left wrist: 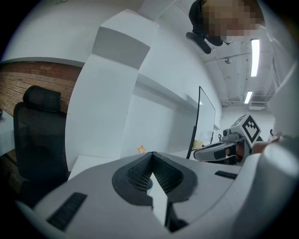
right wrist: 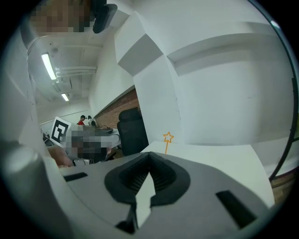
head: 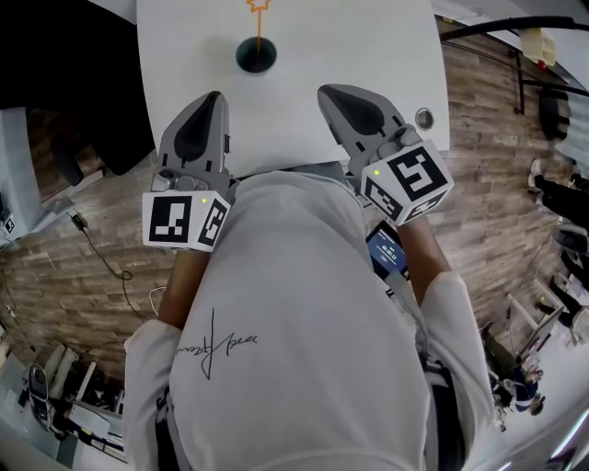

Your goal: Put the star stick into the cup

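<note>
An orange star stick (head: 259, 26) stands upright in a dark round cup (head: 256, 55) at the far side of the white table (head: 368, 46). My left gripper (head: 213, 97) and right gripper (head: 328, 92) hover side by side over the table's near edge, well short of the cup. Both are shut with nothing between the jaws. In the left gripper view, the star (left wrist: 141, 150) peeks just above the shut tips of the left gripper (left wrist: 152, 154). In the right gripper view, the star stick (right wrist: 167, 140) rises beyond the right gripper (right wrist: 149, 154). The cup is hidden in that view.
A white partition (right wrist: 224, 102) closes off the table's far side. A black office chair (left wrist: 37, 135) stands to the left of the table. A round metal grommet (head: 424, 118) sits near the table's right corner. A thin black pole (left wrist: 196, 121) rises at the right.
</note>
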